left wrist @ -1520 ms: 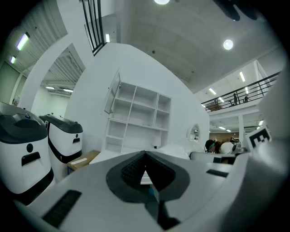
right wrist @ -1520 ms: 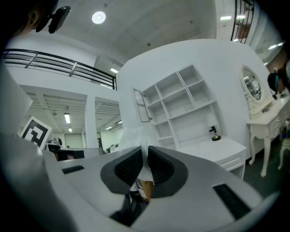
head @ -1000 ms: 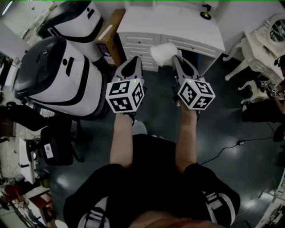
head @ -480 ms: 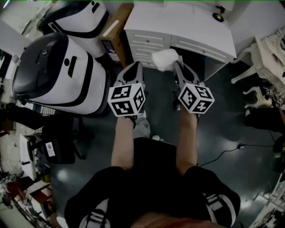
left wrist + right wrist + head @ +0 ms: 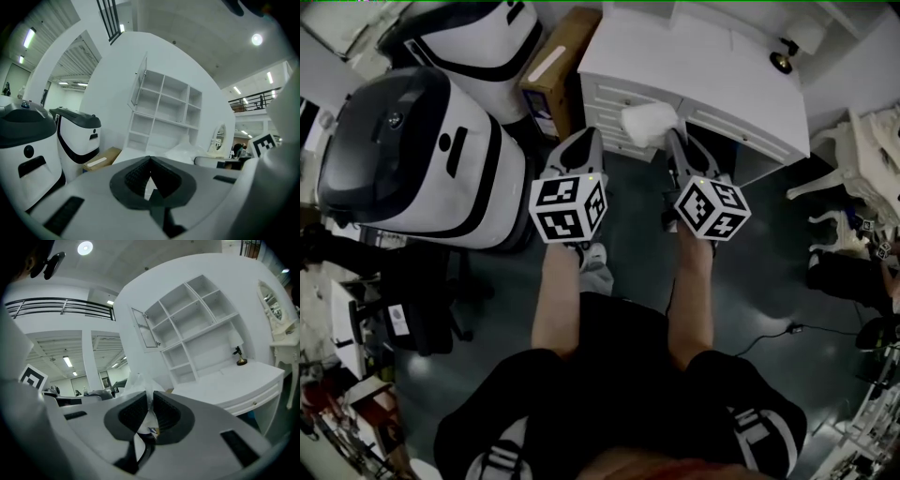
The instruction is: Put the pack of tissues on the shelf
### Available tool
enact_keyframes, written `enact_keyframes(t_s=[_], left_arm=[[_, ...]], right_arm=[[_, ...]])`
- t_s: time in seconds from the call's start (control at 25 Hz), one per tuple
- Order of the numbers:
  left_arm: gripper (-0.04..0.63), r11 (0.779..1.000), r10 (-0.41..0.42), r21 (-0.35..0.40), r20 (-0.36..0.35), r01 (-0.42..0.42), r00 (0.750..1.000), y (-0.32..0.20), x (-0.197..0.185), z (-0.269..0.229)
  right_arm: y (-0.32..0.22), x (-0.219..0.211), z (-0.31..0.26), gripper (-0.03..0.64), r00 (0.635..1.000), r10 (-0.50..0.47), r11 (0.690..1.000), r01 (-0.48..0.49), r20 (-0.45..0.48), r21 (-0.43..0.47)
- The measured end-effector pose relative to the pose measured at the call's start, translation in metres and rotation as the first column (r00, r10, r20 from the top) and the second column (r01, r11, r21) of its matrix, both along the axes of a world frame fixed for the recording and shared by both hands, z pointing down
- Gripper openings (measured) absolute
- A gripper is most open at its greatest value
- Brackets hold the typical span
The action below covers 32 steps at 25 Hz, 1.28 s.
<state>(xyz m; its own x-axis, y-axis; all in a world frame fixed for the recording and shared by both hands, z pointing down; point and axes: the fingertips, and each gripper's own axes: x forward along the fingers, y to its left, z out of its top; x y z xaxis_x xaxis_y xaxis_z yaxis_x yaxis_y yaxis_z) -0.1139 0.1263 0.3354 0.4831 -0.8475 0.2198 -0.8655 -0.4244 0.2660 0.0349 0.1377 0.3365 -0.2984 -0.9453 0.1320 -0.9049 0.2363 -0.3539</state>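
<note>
White pack of tissues (image 5: 647,124) clamped in right tongs (image 5: 151,405); left tongs (image 5: 150,161) together w/ nothing btwn; shelf (image 5: 197,319) ahead

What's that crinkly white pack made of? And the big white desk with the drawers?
The pack of tissues looks wrapped in thin plastic film: it crumples, half see-through, where the right gripper pinches it. The desk looks like white-painted wood or board, smooth and matte; I can't tell which.

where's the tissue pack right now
Upper centre of the head view: the white plastic-wrapped tissue pack is pinched by its wrapper in the right gripper, over the front edge of the white desk with drawers.
</note>
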Motion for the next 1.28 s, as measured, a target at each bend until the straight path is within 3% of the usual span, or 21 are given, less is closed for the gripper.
enact_keyframes(t_s=[0.52, 0.64, 0.92, 1.28], left_arm=[[0.011, 0.997, -0.059, 0.047, -0.022, 0.060, 0.998, -0.097, -0.083, -0.014], [0.011, 0.997, -0.059, 0.043, -0.039, 0.061, 0.997, -0.109, -0.088, -0.012], [0.011, 1.000, 0.012, 0.027, -0.070, -0.010, 0.997, -0.128, -0.061, -0.007], [0.011, 0.992, 0.109, -0.057, -0.075, -0.113, 0.991, -0.149, 0.008, 0.028]], right_arm=[[-0.096, -0.088, -0.020, 0.048, 0.996, -0.069, 0.996, 0.072, -0.055, 0.055], [-0.104, -0.088, -0.023, 0.048, 0.995, -0.059, 0.996, 0.064, -0.082, 0.055], [-0.106, -0.056, -0.018, 0.048, 0.993, 0.026, 0.999, -0.022, -0.111, 0.031], [-0.113, 0.010, 0.011, 0.048, 0.986, 0.120, 0.991, -0.126, -0.118, -0.044]])
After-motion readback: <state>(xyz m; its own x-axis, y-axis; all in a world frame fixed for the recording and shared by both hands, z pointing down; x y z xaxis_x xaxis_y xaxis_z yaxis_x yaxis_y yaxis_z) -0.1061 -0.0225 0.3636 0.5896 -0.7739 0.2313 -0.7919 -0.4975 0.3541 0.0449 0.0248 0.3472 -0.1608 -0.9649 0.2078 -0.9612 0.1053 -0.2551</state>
